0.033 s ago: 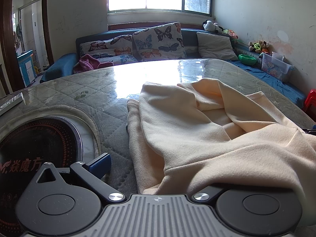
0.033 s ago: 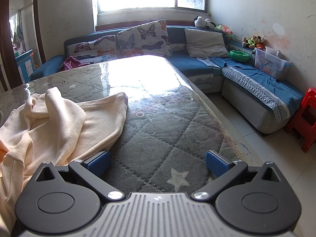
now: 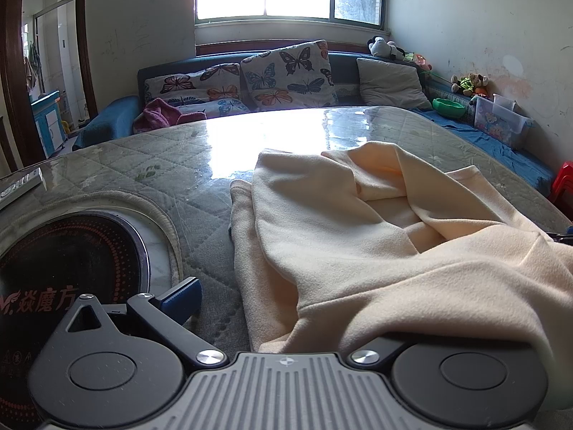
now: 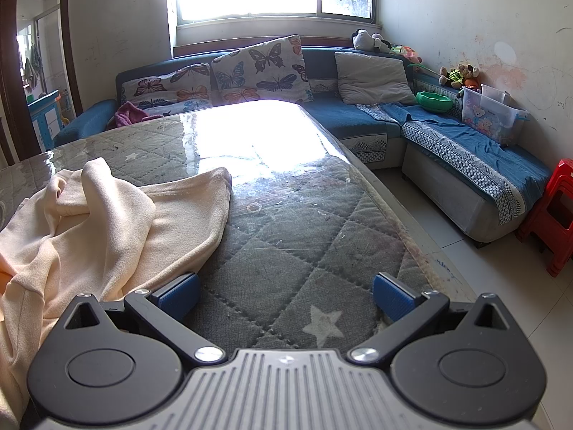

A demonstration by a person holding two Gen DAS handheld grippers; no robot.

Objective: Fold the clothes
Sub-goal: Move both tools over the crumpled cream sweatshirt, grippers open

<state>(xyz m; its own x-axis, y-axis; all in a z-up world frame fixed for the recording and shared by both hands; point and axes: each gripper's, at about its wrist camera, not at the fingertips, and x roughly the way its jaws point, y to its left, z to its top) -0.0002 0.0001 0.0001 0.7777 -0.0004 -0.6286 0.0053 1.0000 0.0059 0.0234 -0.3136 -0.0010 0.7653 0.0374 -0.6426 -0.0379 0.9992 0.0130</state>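
A cream fleece garment lies crumpled on the quilted, glass-topped table. My left gripper is at the garment's near edge with its jaws wide open. Its left blue pad is bare, and a fold of the cloth drapes over and hides the right finger. In the right wrist view the same garment lies at the left. My right gripper is open over bare table. Both its blue fingertips show with nothing between them, and its left finger sits beside the garment's hem.
A round black induction hob is set into the table at the left, with a white remote beyond it. The table's right edge drops to tiled floor. A blue corner sofa and red stools stand beyond.
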